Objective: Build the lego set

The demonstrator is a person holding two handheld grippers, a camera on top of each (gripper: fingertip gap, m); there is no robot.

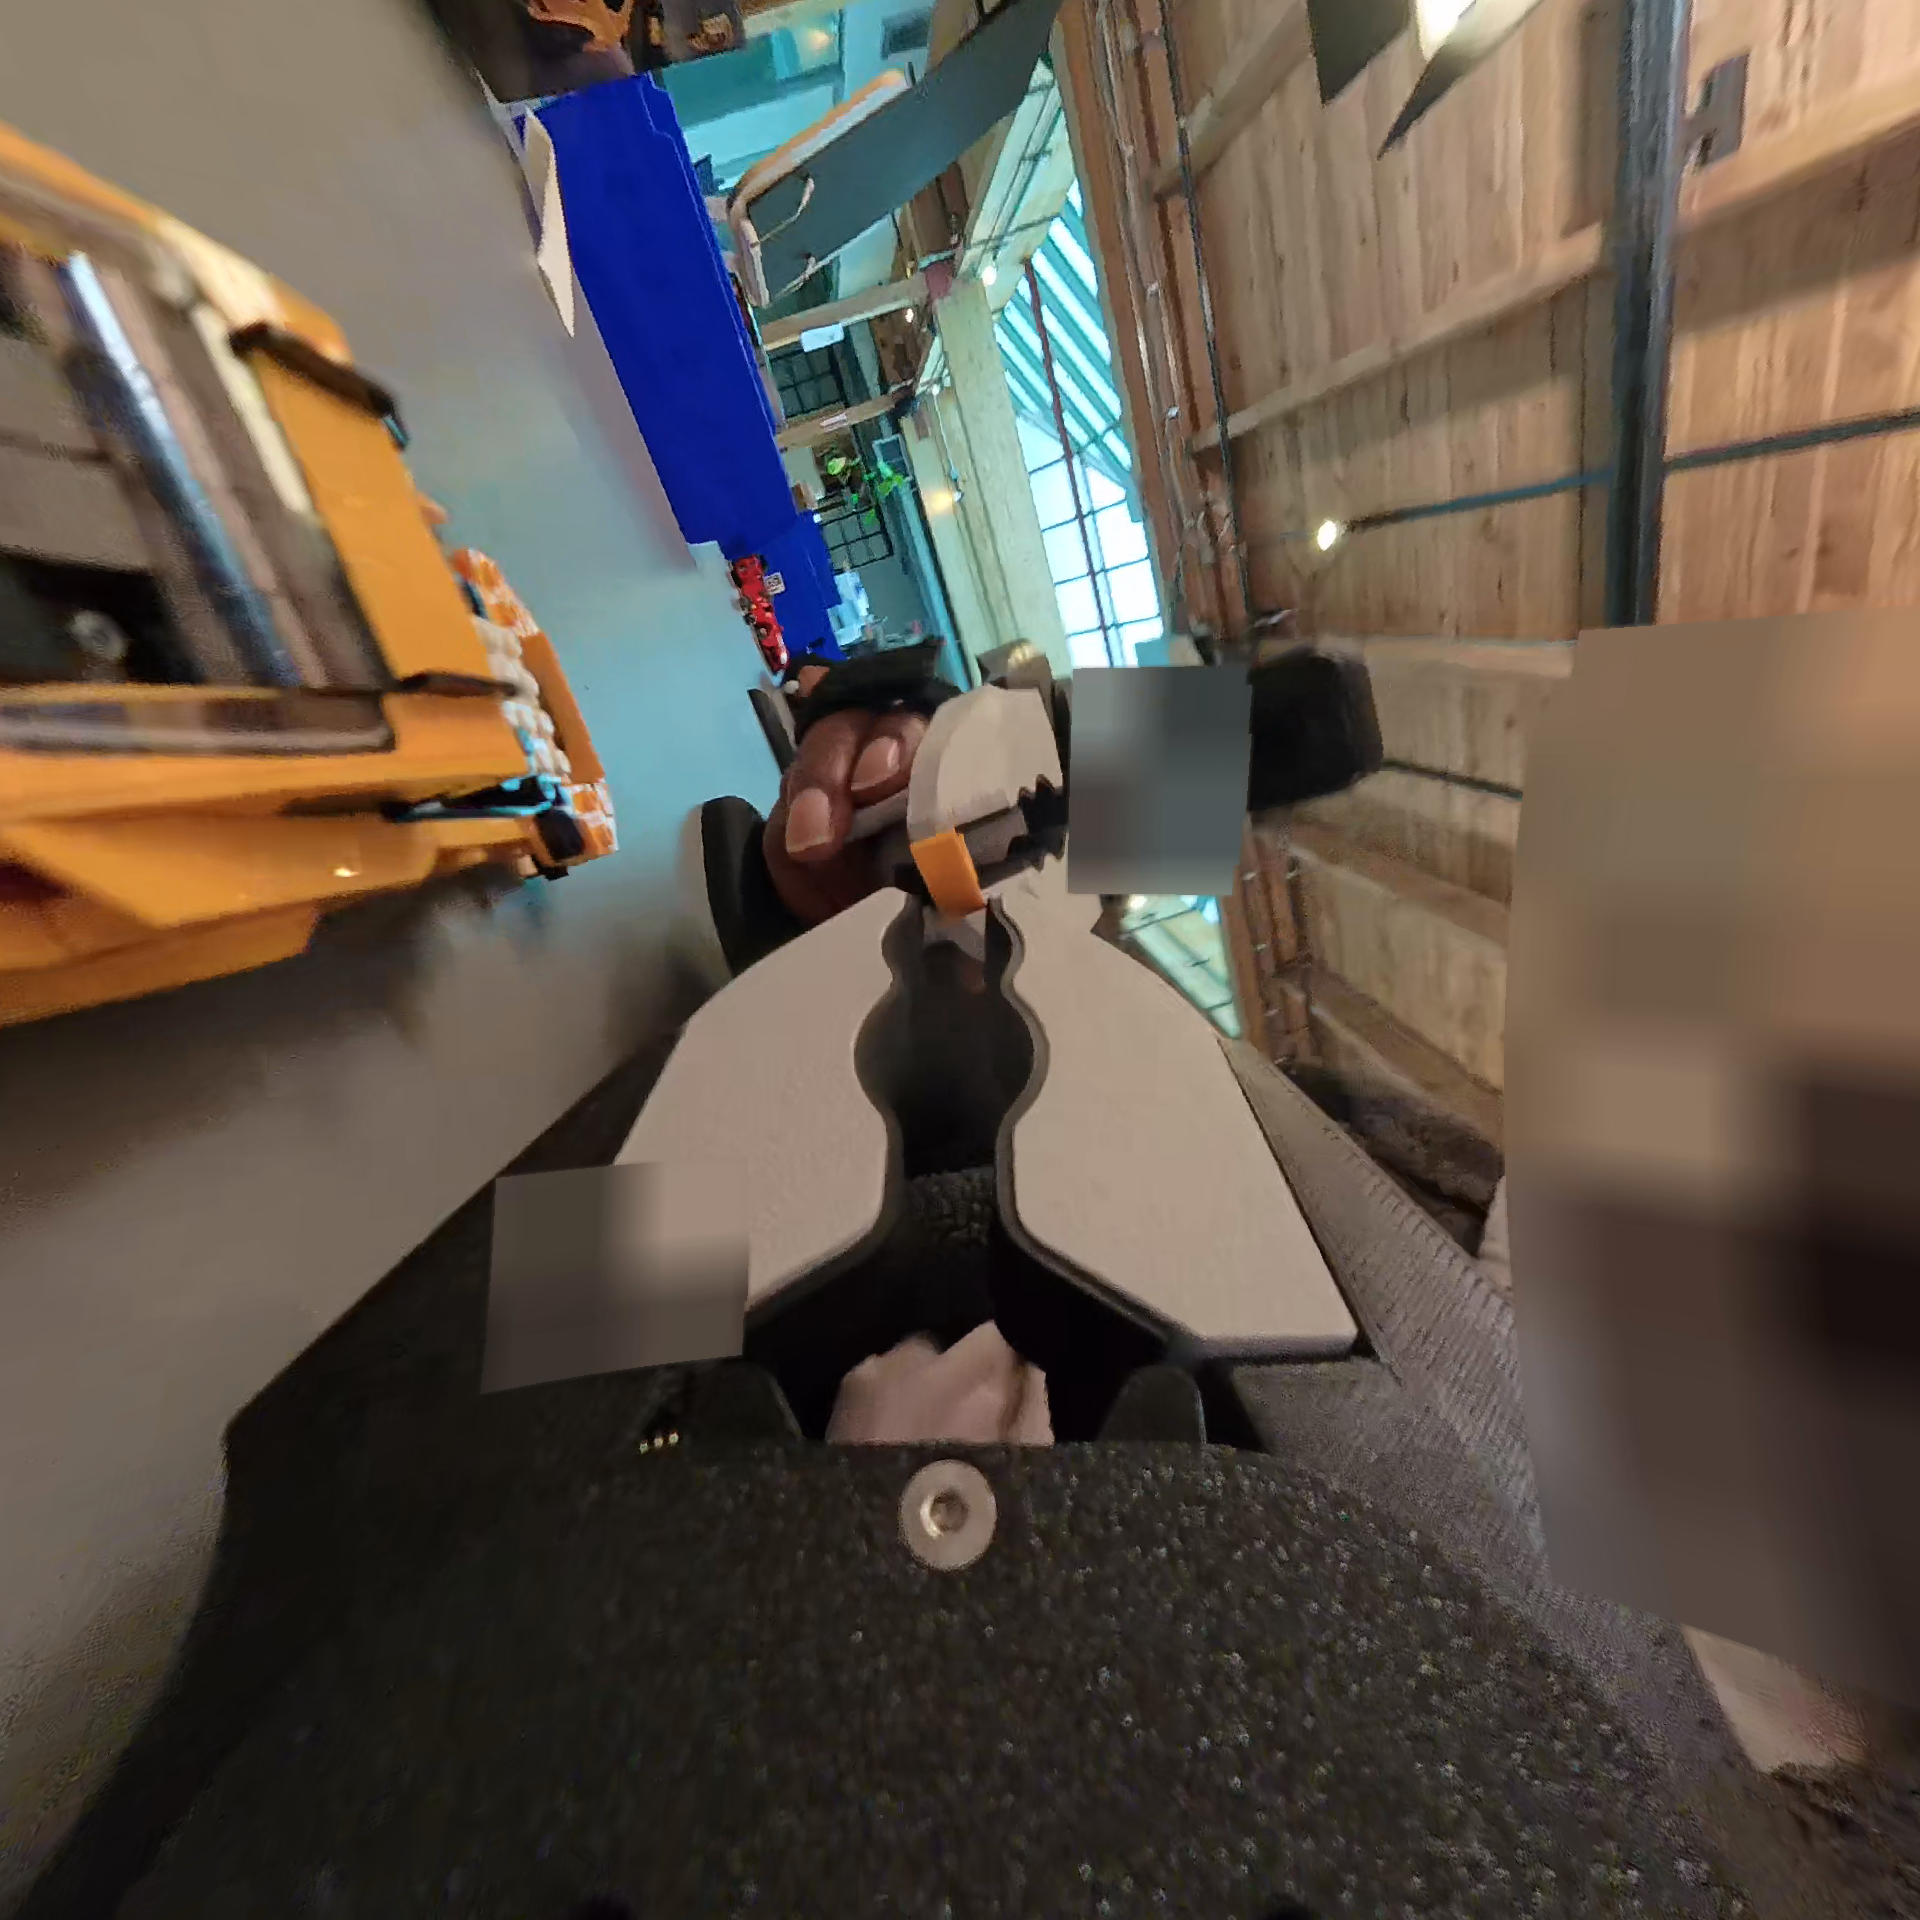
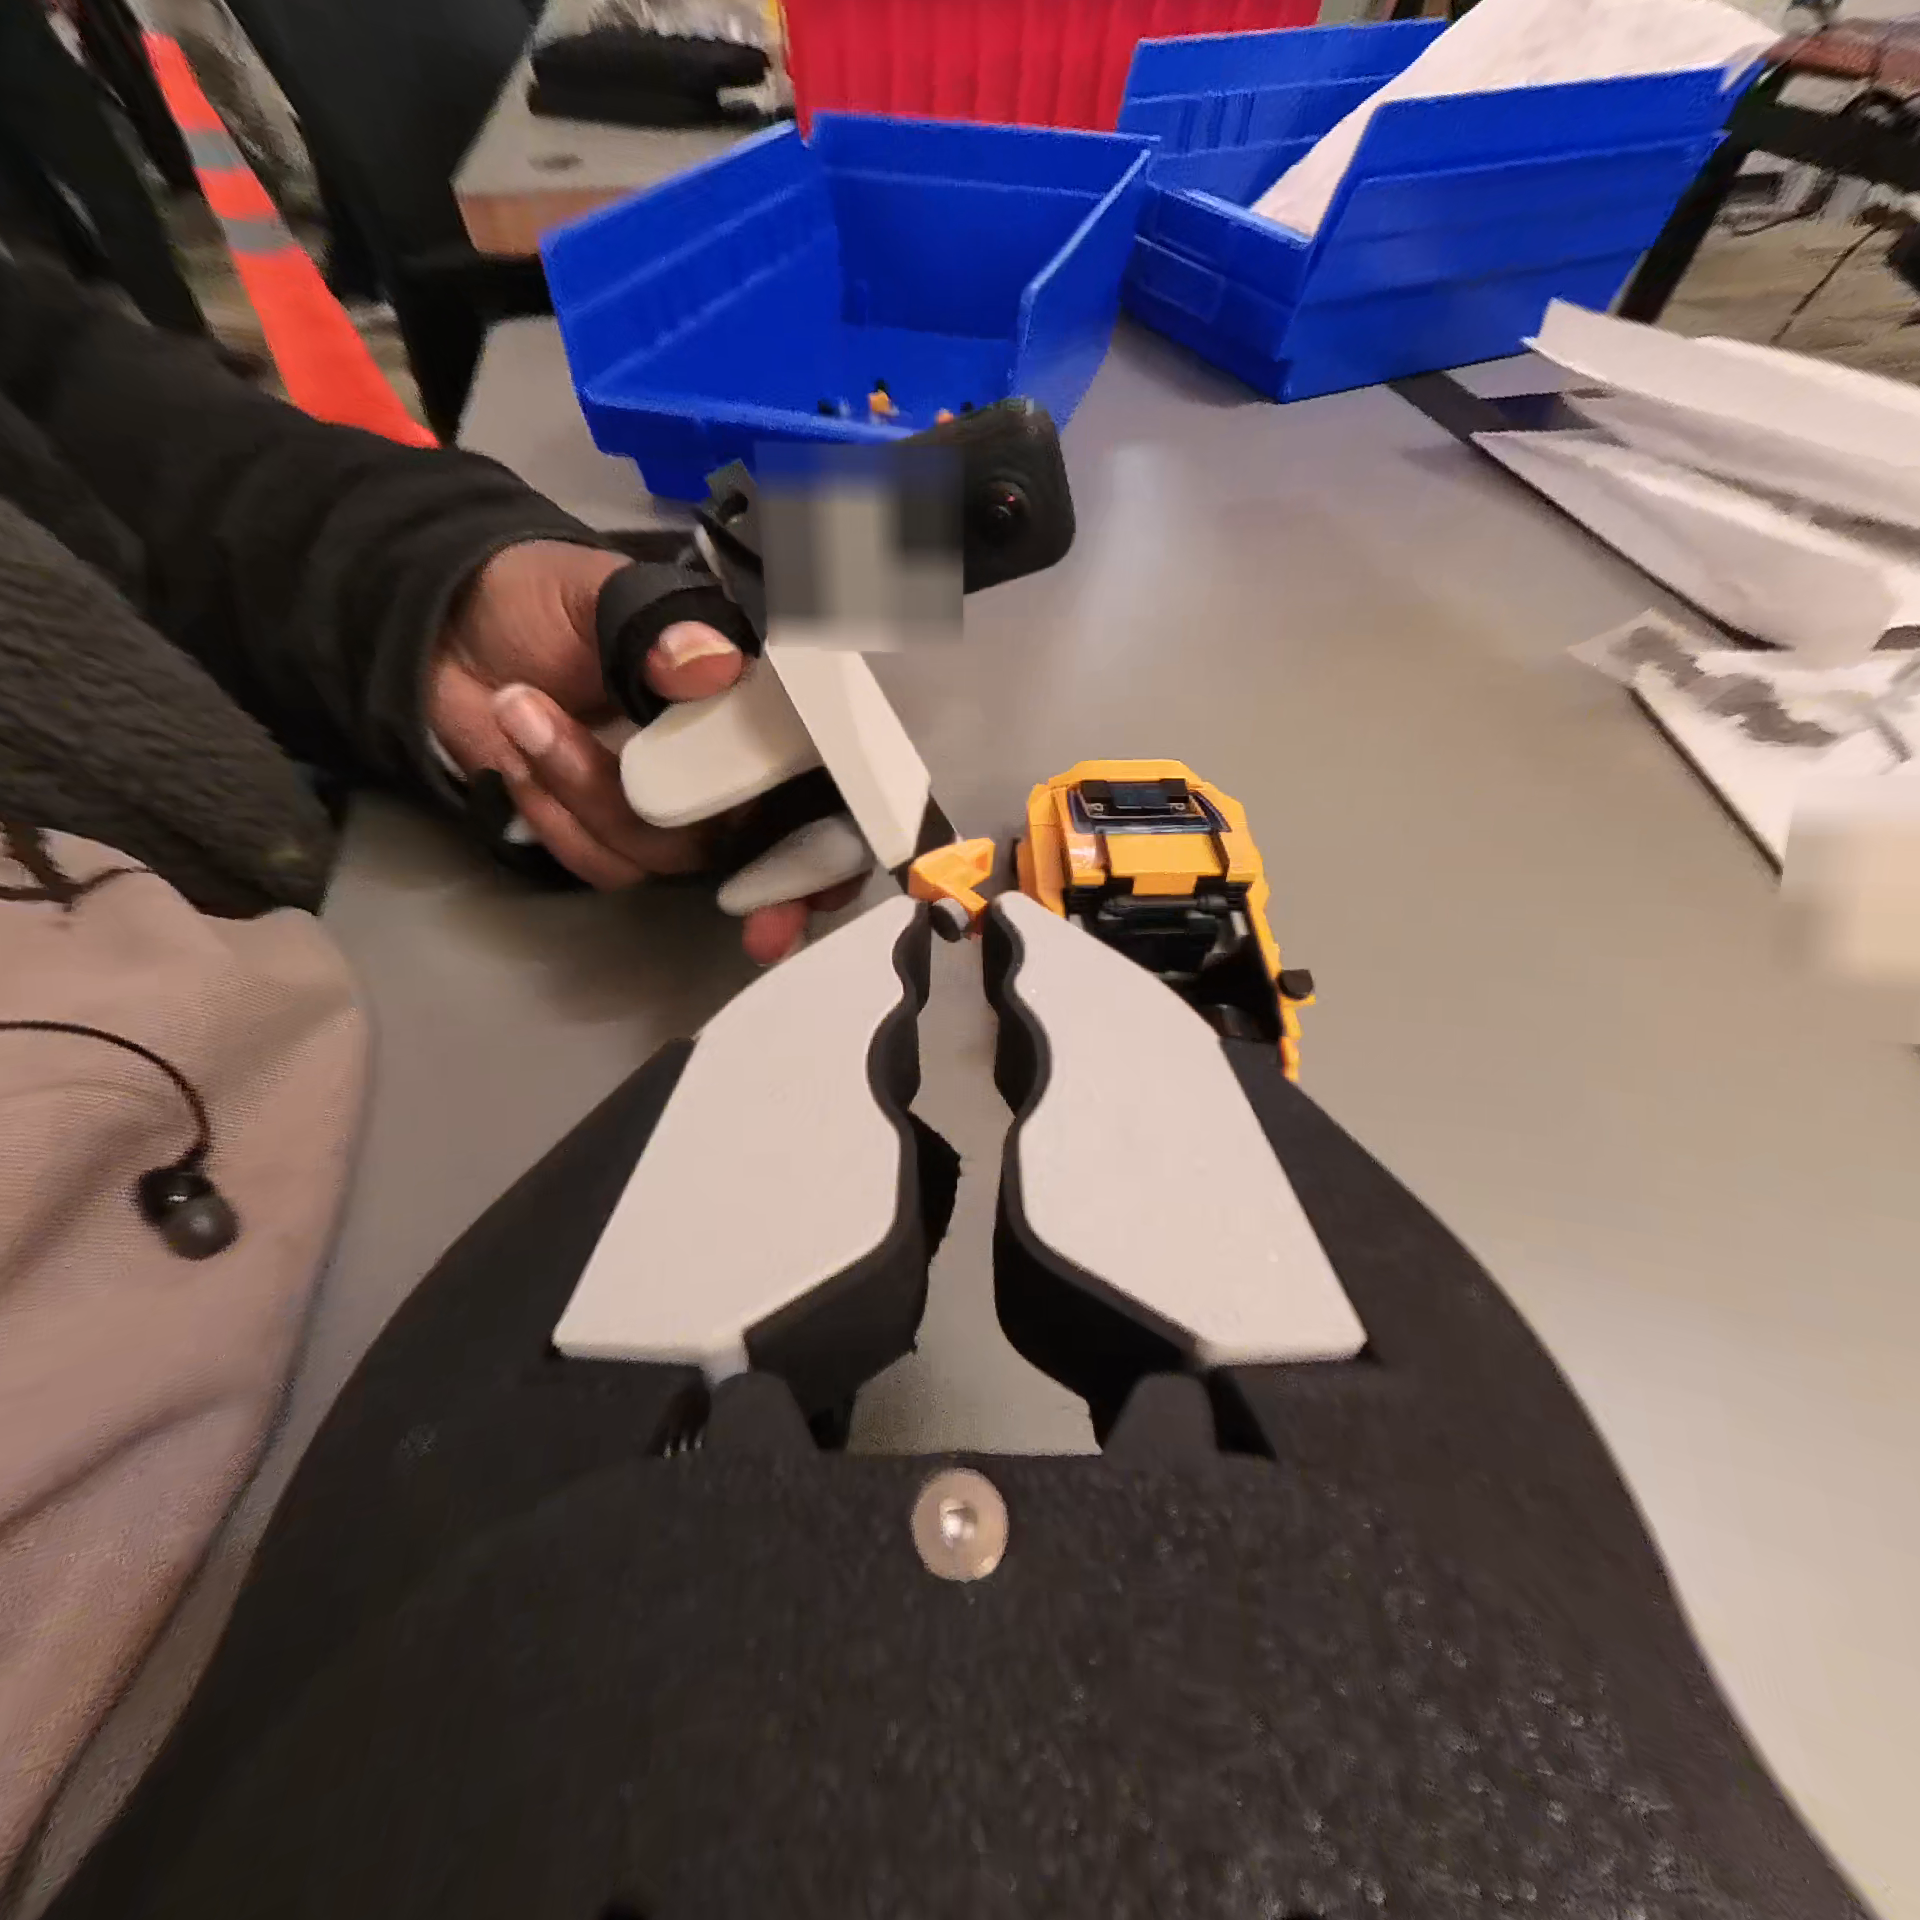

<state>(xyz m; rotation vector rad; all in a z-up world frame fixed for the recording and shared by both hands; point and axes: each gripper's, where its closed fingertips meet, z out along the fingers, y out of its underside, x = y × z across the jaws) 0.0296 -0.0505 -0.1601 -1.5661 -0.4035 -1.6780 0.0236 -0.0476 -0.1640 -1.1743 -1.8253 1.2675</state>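
A small orange lego piece [image 2: 951, 864] with a grey round end is held in the air between both grippers, just above the grey table [image 2: 1403, 790]. My right gripper [image 2: 951, 916] is closed on the grey end. My left gripper [image 1: 956, 920], held by a hand, comes in from the left in the right wrist view [image 2: 914, 847] and pinches the orange part [image 1: 945, 871]. The right gripper also shows in the left wrist view [image 1: 987, 769]. The part-built orange and black lego car [image 2: 1153, 862] stands on the table just right of the piece. It shows close at the left [image 1: 260, 675].
Two blue bins stand at the back of the table: one [image 2: 831, 270] holds several small loose pieces, the other [image 2: 1434, 208] holds white paper. Paper sheets [image 2: 1714, 468] lie at the right. A person's dark sleeve and an orange cone [image 2: 281, 270] are at the left. The tips of both grippers are at nearly the same place.
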